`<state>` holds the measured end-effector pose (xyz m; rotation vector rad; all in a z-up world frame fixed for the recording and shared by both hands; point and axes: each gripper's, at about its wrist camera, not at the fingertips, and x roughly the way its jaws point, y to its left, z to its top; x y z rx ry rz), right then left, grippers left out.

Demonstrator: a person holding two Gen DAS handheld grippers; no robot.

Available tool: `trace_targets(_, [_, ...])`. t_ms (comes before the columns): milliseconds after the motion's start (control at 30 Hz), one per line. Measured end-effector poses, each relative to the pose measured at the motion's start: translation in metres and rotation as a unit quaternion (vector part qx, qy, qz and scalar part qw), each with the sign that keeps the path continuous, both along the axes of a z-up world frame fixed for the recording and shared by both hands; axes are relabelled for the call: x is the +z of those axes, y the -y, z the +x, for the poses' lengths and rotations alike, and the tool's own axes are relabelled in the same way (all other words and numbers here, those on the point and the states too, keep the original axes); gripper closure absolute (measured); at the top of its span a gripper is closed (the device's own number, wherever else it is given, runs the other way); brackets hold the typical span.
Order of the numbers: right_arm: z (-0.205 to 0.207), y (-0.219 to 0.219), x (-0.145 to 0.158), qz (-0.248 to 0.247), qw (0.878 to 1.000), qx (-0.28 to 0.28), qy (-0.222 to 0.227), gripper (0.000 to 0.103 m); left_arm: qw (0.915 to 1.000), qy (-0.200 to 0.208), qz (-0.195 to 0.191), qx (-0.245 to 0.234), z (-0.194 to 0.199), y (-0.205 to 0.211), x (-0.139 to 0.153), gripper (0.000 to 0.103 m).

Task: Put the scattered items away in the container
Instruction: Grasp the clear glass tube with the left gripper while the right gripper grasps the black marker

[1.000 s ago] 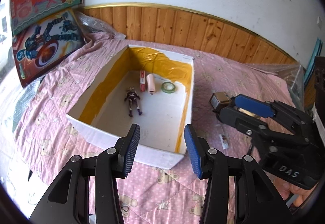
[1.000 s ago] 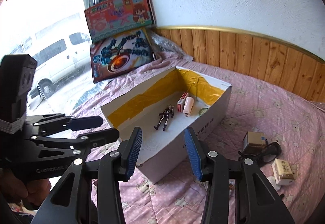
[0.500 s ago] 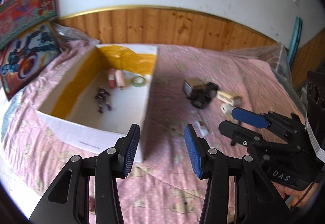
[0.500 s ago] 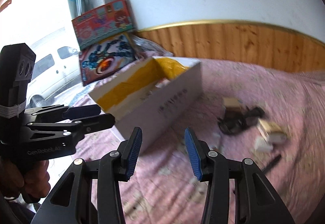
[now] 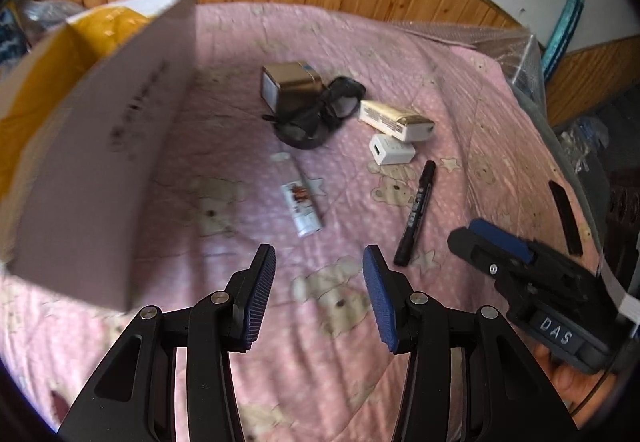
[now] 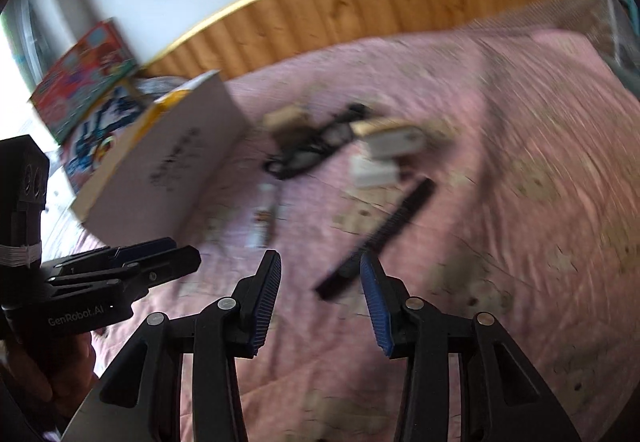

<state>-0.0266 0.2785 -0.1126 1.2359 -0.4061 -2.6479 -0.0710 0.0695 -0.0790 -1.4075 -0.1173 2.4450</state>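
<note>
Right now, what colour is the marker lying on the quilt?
Black, with pale lettering along its barrel: the marker shows sharpest in the left wrist view; the right wrist view is motion-blurred.

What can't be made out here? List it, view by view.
- Left wrist: the white box interior, hidden by its near wall; its printed text is blurred.
- Right wrist: motion blur smears the black marker and small tube labels.
- Left wrist: marker print too small.
</note>
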Motion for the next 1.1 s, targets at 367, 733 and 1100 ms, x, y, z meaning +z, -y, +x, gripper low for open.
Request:
trace_targets(367, [-0.052, -0.019, -0.038, -0.019, 0.996, -0.042, 0.072, 0.061, 0.9981, 0.050, -0.007, 0.036, -0.058, -0.015, -0.050, 0.055])
trace_targets(733, [-0.073, -0.008, -0.048, 0.051, 0.996, -0.006, 0.067, 0.077, 0.9996, 0.004, -0.007, 0.026, -0.067, -0.003, -0.058, 0.084])
trace_targets(1100, [-0.065, -0.033, -0.043, -0.030, 0.996, -0.023, 0.077, 0.088, 0.9994, -0.001, 0.006, 0.034, -0.056, 0.007, -0.049, 0.085])
